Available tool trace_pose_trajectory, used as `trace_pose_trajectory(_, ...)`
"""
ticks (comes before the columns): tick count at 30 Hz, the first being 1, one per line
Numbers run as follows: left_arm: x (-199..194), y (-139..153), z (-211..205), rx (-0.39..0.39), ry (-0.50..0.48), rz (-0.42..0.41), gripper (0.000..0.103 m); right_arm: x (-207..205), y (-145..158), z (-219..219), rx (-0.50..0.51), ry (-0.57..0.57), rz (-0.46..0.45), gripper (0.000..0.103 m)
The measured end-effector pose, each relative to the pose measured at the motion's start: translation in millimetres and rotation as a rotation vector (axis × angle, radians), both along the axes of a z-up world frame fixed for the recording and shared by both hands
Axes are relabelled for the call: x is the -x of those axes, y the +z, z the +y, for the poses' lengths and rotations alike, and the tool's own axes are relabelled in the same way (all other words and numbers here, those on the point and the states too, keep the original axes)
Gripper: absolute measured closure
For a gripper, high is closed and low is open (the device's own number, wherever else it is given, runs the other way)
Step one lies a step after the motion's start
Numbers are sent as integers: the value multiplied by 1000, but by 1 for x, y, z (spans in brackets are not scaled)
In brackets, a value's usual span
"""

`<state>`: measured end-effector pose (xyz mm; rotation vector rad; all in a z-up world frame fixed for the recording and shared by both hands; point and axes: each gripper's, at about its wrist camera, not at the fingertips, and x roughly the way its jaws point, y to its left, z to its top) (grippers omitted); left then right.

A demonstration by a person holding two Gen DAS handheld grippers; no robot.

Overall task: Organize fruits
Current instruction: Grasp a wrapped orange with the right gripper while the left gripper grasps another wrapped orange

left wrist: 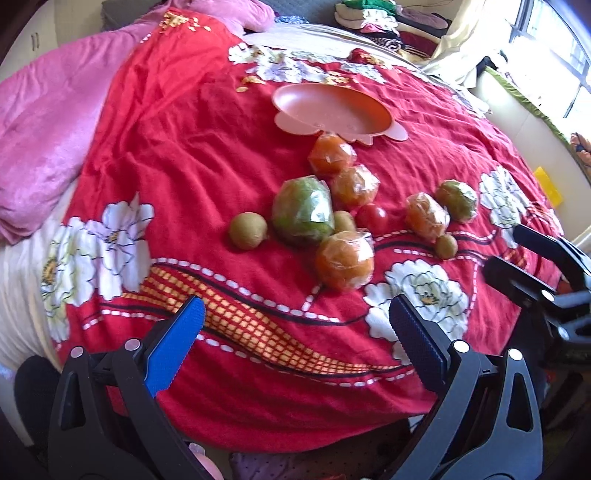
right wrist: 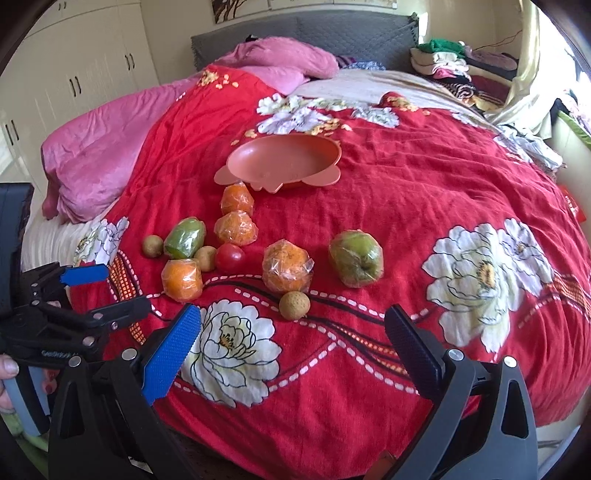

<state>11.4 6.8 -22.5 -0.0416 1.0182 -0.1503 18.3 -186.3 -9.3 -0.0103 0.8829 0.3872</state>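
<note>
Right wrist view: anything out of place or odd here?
Yes. The pink plate lies bare while every fruit sits loose on the red bedspread. Several, such as an orange, are wrapped in clear plastic. Nothing looks spilled or damaged.

A bed with a grey padded headboard (right wrist: pixel 303 33) filled the room, covered by a red floral blanket (right wrist: pixel 406 192). Left of the headboard stood cream wardrobe doors (right wrist: pixel 85 62); right of it, folded clothes (right wrist: pixel 450 62) were piled near a bright window (left wrist: pixel 554 40).

Red floral bedspread (right wrist: pixel 388 206): covers the bed. Pink blanket (right wrist: pixel 99 155): bunched along the bedspread's left edge. Grey headboard (right wrist: pixel 303 33): behind it. Folded clothes pile (right wrist: pixel 454 62): beyond its far right corner. White wardrobe (right wrist: pixel 85 55): left of the headboard.
</note>
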Motion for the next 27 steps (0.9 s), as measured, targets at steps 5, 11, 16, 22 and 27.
trace_pose_trajectory(5,-5,0,-4,13,-21,5,9,-19,-6,7,10,50,32,4)
trace_pose_trajectory(11,-11,-1,-10,26,-53,13,18,-33,-6,15,9,101,37,14)
trace_pose_trajectory(16,-17,-3,-18,32,-92,24,30,-43,-12,21,29,137,58,39)
trace_pose_trajectory(22,-23,-6,-27,40,-134,37,46,-54,-20,26,53,169,74,59)
trace_pose_trajectory(27,-31,-15,-30,29,-142,61,52,-64,-32,24,62,173,112,63)
